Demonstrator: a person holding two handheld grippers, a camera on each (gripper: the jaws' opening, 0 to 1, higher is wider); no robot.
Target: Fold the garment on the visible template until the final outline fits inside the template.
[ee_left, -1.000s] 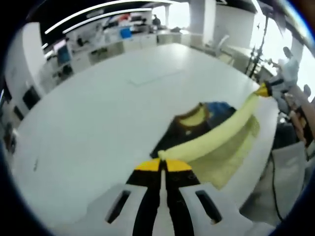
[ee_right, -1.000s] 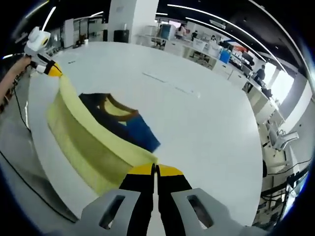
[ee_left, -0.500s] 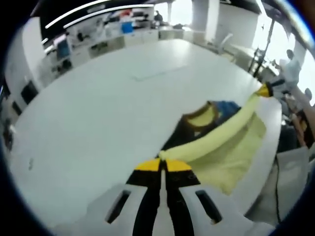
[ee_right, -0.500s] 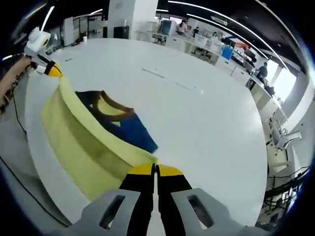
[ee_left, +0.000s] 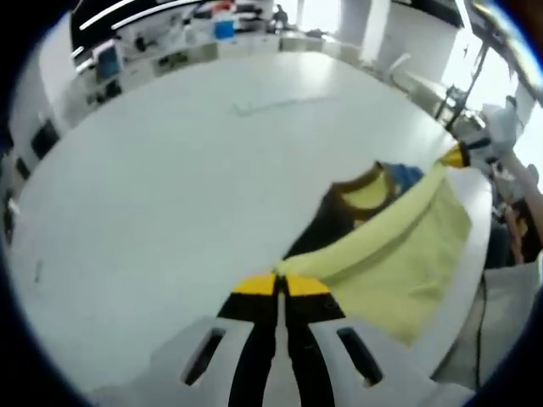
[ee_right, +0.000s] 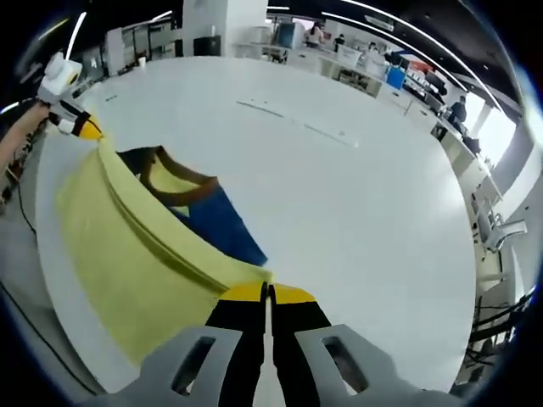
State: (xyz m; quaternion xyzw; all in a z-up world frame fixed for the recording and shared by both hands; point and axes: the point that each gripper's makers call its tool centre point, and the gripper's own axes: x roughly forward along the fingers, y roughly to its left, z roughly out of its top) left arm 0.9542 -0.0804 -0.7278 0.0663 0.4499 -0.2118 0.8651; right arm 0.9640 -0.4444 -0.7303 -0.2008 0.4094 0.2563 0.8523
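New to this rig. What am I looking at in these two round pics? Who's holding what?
No robot arm here: a person carries a hand-held gripper in each hand, and each one has a fisheye camera looking along its two jaws.

In the left gripper view, the left hand-held gripper is shut on the yellow edge of a garment. The right hand-held gripper comes in from the right, pinching the far end of that edge.

The right gripper view shows the reverse: the right hand-held gripper shut on the garment, the left one at upper left.

The garment, yellow with dark and blue parts, lies partly on a white table, its edge lifted between the two.
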